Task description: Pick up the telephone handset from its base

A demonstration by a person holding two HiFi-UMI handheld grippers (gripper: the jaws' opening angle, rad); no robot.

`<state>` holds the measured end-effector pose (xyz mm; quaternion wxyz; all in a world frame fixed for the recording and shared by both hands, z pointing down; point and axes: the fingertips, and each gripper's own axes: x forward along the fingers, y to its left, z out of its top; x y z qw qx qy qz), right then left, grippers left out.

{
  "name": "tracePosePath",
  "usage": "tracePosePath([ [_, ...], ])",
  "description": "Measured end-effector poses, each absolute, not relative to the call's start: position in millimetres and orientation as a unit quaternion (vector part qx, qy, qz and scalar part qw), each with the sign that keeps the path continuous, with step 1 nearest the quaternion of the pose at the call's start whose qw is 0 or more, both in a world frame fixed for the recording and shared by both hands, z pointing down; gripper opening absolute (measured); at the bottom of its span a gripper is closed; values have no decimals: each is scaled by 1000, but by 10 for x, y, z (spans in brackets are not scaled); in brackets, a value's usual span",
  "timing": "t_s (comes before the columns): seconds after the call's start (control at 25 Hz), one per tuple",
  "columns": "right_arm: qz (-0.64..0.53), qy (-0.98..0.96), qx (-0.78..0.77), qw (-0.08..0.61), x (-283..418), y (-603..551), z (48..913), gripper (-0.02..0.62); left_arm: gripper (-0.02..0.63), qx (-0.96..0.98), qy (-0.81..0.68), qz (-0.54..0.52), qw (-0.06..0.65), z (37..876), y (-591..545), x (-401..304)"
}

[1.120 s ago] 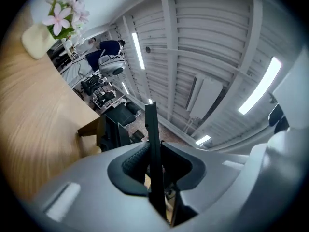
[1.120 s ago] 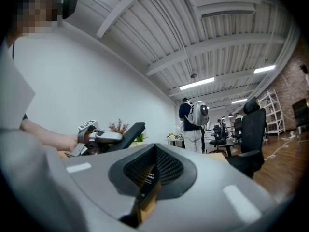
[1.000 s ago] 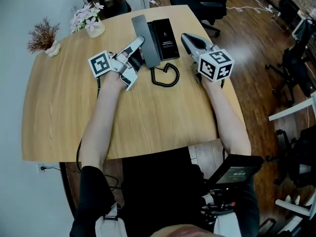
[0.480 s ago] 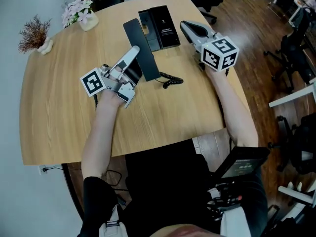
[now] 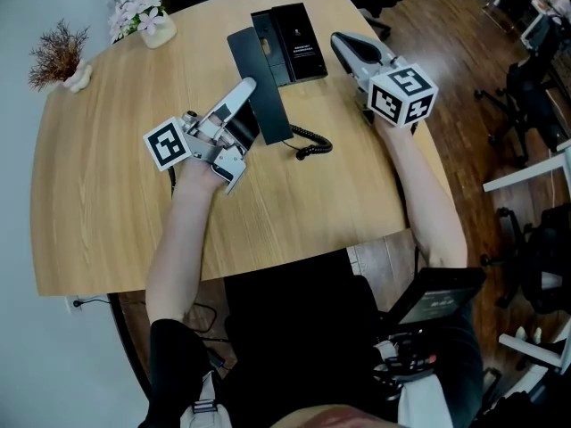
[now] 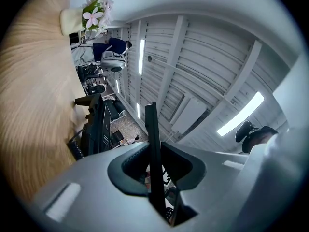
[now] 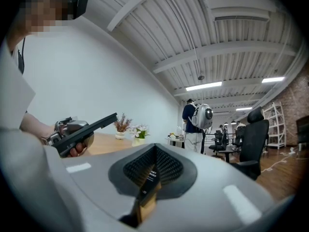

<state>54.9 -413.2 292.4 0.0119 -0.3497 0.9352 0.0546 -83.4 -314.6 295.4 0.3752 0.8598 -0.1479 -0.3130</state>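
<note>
We make out long flat black telephone handset [image 5: 266, 105] only edge-on in left gripper view. In head view its near end is hidden by left gripper [image 5: 247, 94], which pinches it, tilted, off black rectangular base [image 5: 290, 47]. Right gripper [image 5: 343, 46] pressed together, empty, just beside base. Versus second ago: handset drawn off base toward us, black coiled cord [image 5: 308, 143] stretched out.

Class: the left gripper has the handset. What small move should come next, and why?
Probably raise the left gripper a little higher, slowly. Its jaws are shut on the slim black handset, which is tilted up clear of the flat black telephone base, while the black coiled cord lies slack on the wooden table.
</note>
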Motion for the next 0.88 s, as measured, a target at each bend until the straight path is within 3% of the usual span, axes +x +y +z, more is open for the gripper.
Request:
tracePosePath([
  [0.88, 74, 933, -353, -1, 560, -4101, 2938, 0, 81, 858, -147, -305, 386, 2995, -3150, -845],
])
